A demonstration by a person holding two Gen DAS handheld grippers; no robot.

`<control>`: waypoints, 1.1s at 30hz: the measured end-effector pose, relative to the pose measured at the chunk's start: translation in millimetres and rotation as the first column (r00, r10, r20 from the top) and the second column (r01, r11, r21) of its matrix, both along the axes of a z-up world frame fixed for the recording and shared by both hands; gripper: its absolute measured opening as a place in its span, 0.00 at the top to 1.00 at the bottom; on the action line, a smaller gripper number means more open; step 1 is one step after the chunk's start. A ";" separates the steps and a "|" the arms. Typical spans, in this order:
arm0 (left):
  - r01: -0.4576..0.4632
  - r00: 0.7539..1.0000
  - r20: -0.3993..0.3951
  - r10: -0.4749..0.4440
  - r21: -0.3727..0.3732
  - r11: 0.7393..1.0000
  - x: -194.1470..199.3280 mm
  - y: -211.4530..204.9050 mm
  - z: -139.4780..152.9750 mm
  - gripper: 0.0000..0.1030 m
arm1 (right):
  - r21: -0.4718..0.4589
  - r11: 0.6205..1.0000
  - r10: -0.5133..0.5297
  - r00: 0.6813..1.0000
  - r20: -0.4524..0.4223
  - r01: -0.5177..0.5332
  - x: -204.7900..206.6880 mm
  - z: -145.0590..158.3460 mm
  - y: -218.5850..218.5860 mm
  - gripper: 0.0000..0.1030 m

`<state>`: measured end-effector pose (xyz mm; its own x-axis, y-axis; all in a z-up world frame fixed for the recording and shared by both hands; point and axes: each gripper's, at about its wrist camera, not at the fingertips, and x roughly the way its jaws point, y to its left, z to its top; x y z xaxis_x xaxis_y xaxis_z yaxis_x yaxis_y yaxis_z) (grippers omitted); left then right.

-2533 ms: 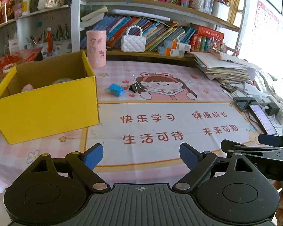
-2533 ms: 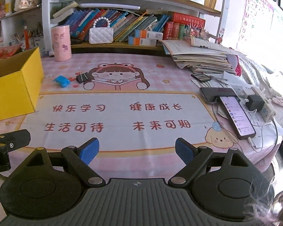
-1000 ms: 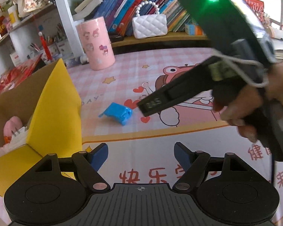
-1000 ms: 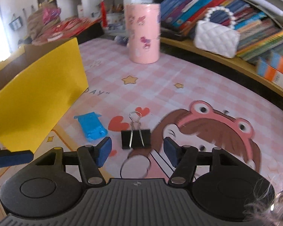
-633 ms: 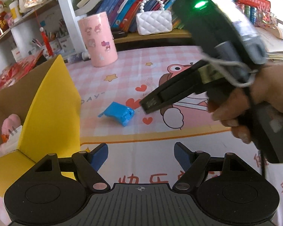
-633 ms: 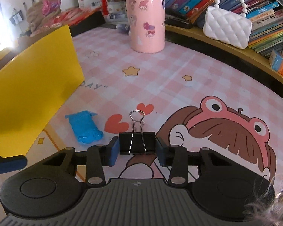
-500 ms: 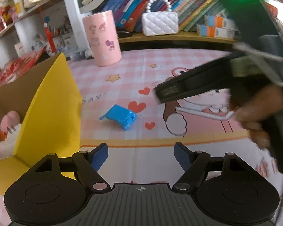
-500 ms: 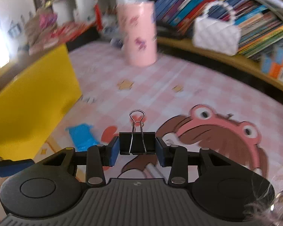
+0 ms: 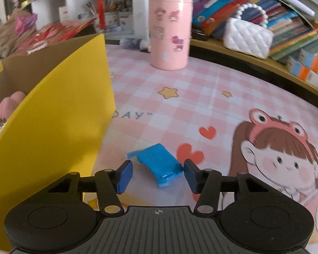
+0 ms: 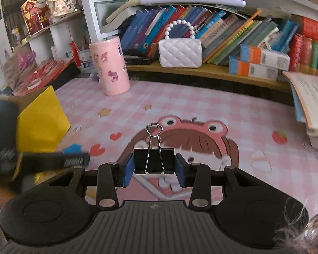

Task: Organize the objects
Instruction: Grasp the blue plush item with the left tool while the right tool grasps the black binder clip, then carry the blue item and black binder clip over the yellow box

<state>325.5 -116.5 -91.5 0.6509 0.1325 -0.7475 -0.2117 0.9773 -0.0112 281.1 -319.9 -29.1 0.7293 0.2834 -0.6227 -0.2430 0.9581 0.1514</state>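
Note:
A blue packet (image 9: 159,165) lies on the pink cartoon mat, between the two blue pads of my open left gripper (image 9: 156,174), which sits low around it. My right gripper (image 10: 154,170) is shut on a black binder clip (image 10: 154,160) and holds it above the mat, wire handles pointing up. The yellow cardboard box (image 9: 53,127) stands open at the left, with a pink soft item (image 9: 9,103) inside. In the right wrist view the box (image 10: 42,122) is at the left, the left gripper's body crosses in front, and a bit of the blue packet (image 10: 73,148) shows.
A pink cartoon cylinder (image 9: 169,31) stands at the back of the mat, a white quilted purse (image 10: 180,53) on the low shelf behind it. Rows of books fill the shelves. A stack of papers (image 10: 311,103) lies at the right edge.
My left gripper has moved forward and down until its pads straddle the blue packet. My right gripper has closed on the binder clip, lifted it off the mat and swung it right.

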 end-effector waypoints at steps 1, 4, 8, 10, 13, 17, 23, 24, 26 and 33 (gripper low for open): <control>-0.006 1.000 -0.003 0.006 0.000 1.000 2.2 0.7 -1.7 0.57 | 0.000 1.000 -0.002 1.000 -0.008 0.002 -5.2 -0.3 -1.3 0.63; -0.013 1.000 0.015 0.013 0.007 1.000 5.2 1.7 -3.2 0.65 | -0.009 1.000 0.003 1.000 -0.024 -0.003 -18.6 -3.6 -0.3 0.63; 0.006 1.000 0.025 -0.007 0.010 1.000 8.0 3.9 -3.6 0.70 | -0.019 1.000 0.010 0.998 -0.056 -0.011 -36.1 -9.7 2.8 0.63; 0.010 1.000 0.026 -0.011 0.007 1.000 7.5 6.2 -3.0 0.66 | -0.021 1.000 0.018 0.997 -0.068 -0.020 -44.2 -12.1 6.1 0.64; -0.003 0.999 0.038 0.003 0.017 1.000 7.7 9.9 -5.2 0.60 | -0.025 0.999 0.028 0.996 -0.080 -0.030 -53.6 -14.2 10.6 0.64; -0.016 0.999 0.049 0.014 0.028 0.999 13.2 12.2 -6.1 0.60 | -0.036 0.999 0.036 0.996 -0.087 -0.039 -62.9 -14.3 12.0 0.64; 0.029 0.998 0.054 -0.030 0.032 0.999 14.3 12.7 -4.8 0.74 | -0.061 0.998 -0.014 0.993 -0.114 0.007 -68.7 -17.6 6.1 0.64; 0.038 0.997 0.066 -0.040 0.029 0.999 9.5 12.1 -2.5 0.75 | -0.066 0.998 -0.025 0.993 -0.118 0.017 -70.0 -17.7 6.4 0.64; 0.079 0.992 0.096 -0.082 0.026 0.996 -4.6 9.0 4.5 0.75 | -0.080 0.996 -0.043 0.992 -0.121 0.034 -73.9 -17.9 8.4 0.64; 0.287 0.945 0.171 -0.278 -0.030 0.958 -77.3 5.3 39.2 0.75 | -0.105 0.989 -0.117 0.987 -0.106 0.106 -95.0 -13.2 23.6 0.63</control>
<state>248.2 -111.1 -52.3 0.7694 -0.1117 -0.6289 0.0817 0.9937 -0.0766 186.1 -296.3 -42.2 0.6772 0.1375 -0.7228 -0.1208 0.9898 0.0751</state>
